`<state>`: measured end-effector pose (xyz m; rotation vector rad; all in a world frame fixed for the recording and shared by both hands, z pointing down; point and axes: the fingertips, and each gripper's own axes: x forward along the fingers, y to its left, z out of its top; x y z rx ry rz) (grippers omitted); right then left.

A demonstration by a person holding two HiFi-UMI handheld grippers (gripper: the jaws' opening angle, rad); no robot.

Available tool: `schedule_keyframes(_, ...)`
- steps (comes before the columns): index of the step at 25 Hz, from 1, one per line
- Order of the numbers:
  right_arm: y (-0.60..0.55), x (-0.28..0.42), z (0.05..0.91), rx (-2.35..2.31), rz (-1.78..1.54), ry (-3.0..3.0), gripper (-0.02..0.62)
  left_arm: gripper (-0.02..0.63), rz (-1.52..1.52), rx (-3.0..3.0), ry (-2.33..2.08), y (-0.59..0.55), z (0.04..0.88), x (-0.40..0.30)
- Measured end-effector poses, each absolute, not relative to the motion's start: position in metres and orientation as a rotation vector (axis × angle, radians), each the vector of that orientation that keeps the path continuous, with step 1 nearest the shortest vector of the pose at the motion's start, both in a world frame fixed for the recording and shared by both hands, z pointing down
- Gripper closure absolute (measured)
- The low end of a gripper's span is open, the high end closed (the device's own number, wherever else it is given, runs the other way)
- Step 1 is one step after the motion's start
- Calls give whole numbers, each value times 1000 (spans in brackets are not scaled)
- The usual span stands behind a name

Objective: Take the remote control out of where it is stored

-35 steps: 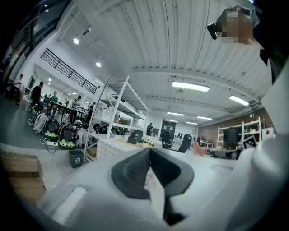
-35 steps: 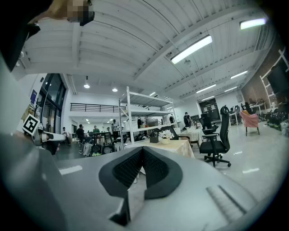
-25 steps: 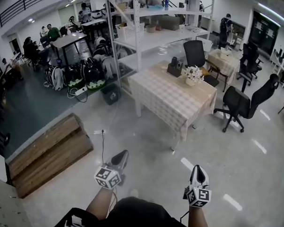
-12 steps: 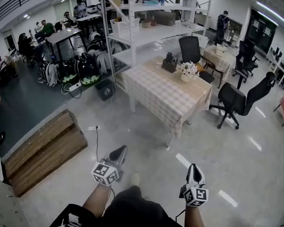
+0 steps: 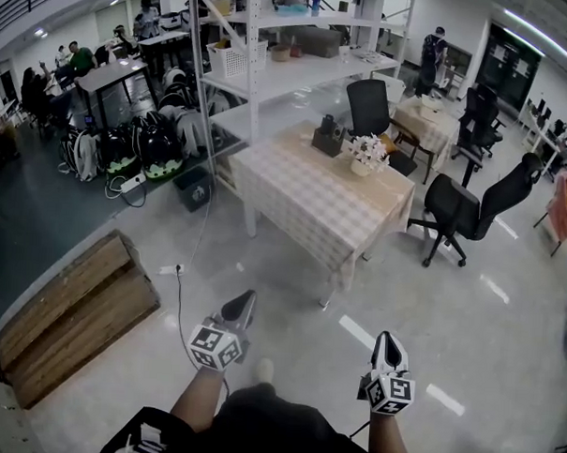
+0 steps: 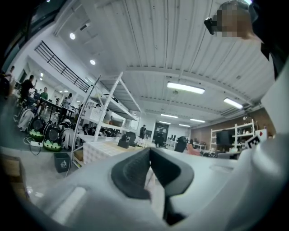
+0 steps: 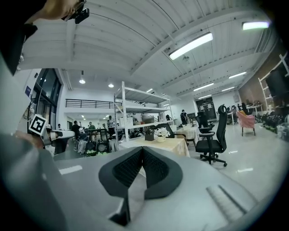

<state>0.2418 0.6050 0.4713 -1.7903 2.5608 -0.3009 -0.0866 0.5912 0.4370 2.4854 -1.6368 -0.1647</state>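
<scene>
At twelve o'clock, across open glossy grey floor [image 5: 274, 279], stands a checked-cloth table [image 5: 308, 198]; my left gripper [image 5: 245, 301] and right gripper [image 5: 388, 339] are closed, empty.

Open floor [image 5: 290, 301] stretches from the left gripper [image 5: 242, 308] and right gripper [image 5: 389, 346], both low over it, to the table [image 5: 312, 208] ahead. Only a thin cable [image 5: 179, 296] trails across that stretch, at the left. The table's near edge and near corner are clear to approach. At its far end a dark holder [image 5: 327, 135] and a flower pot [image 5: 366, 154] stand close together. A black chair [image 5: 458, 214] stands off the table's right side, another chair [image 5: 368, 107] is behind it, and the shelf rack [image 5: 262, 79] crowds its left. A wooden platform [image 5: 69, 305] bounds the floor at the left
</scene>
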Motion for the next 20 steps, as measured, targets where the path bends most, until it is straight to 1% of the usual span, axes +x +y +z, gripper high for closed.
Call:
schedule_keyframes(6,544,217,453,-1777,-249,2559,591,604,-165,2499,-1625,529,434,-107)
schedule_keyframes(13,481,181,463,-1766,-248,2583,591,604,-125,2536,-1631,471,436,-137)
schedule_keyframes(20,421,126,453,-1701,-178,2652,591,604,-183,2535,-1638,430,440,-171)
